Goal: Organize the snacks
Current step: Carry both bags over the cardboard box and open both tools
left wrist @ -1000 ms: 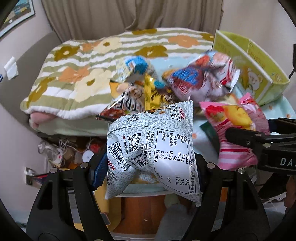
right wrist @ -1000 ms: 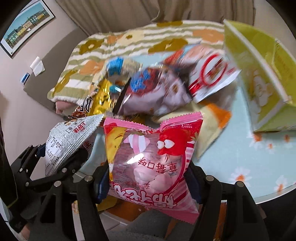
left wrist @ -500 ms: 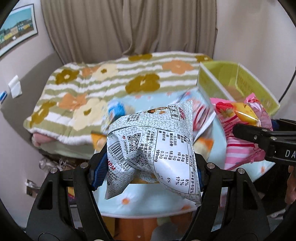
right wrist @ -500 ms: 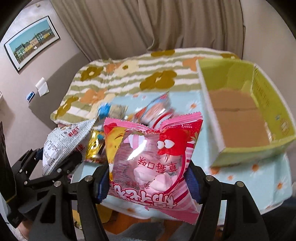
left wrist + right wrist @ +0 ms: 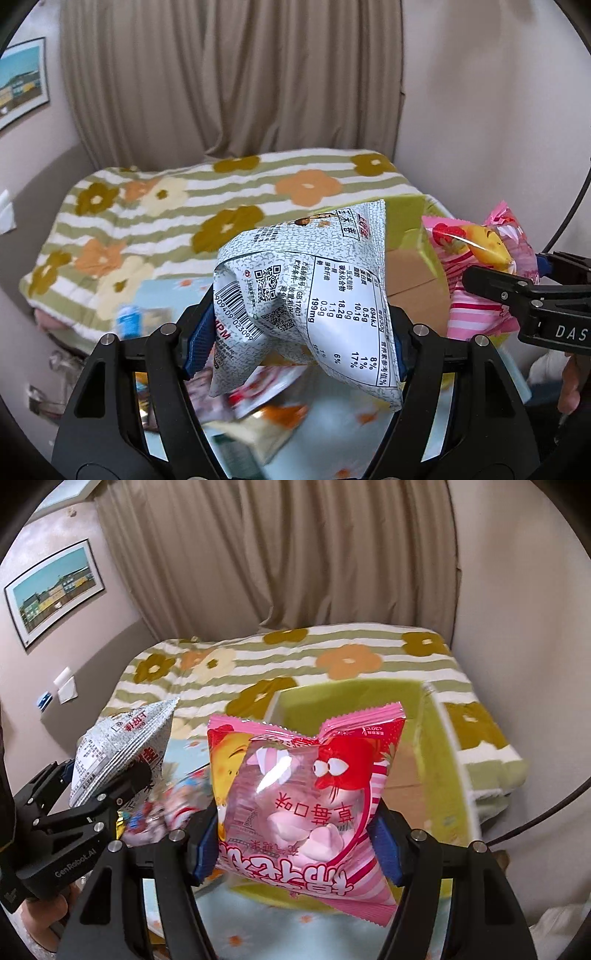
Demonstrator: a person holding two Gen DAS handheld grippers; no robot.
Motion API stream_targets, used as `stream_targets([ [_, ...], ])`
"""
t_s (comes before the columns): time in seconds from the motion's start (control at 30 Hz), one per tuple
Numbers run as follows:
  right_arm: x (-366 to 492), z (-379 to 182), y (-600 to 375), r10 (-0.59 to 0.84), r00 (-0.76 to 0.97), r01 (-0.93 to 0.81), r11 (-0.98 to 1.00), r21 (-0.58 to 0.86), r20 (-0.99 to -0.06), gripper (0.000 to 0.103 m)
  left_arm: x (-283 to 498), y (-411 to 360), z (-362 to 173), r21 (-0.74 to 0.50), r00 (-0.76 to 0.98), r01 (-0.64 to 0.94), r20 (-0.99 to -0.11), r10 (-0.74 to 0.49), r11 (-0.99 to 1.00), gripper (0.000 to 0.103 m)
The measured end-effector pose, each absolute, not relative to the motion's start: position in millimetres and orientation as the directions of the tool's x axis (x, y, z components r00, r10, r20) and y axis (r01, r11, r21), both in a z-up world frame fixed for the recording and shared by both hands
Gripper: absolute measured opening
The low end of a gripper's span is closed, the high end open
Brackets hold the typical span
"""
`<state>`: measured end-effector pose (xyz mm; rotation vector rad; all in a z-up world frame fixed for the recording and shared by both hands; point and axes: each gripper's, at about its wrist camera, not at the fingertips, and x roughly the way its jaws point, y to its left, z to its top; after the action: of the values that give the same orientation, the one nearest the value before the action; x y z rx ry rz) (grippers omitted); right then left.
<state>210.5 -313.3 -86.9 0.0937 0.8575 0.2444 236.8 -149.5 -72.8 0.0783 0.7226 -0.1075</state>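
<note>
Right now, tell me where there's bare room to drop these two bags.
The green box beyond the pink marshmallow bag shows a bare cardboard floor. The table strip nearest the right tongs is also free. Left of that, loose snack packets crowd the table under the grey-white bag.

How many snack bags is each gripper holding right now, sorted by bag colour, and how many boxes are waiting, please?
White-and-grey snack bag: 1, pinched in the left gripper.
Pink marshmallow bag: 1, pinched in the right gripper.
Green cardboard box: 1, open, behind the pink bag.
Total: 2 held bags and 1 box. Loose packets on the table are too blurred to count.
</note>
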Motion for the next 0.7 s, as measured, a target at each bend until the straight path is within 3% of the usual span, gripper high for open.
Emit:
stream_targets([
  [0.53, 250.8, -131.6, -375.8, 0.136, 0.549, 0.020, 0.984, 0.176, -0.825, 0.065, 336.3, -239.6, -142.7, -0.028, 0.531, 0.318, -0.823, -0.203, 0.948, 0.070],
  [0.7, 253.0, -135.8, -383.3, 0.128, 0.539, 0.067, 0.979, 0.194, -0.832, 0.065, 339.4, -251.3, -153.2, -0.029, 0.487, 0.382, -0.843, -0.228, 0.924, 0.086],
])
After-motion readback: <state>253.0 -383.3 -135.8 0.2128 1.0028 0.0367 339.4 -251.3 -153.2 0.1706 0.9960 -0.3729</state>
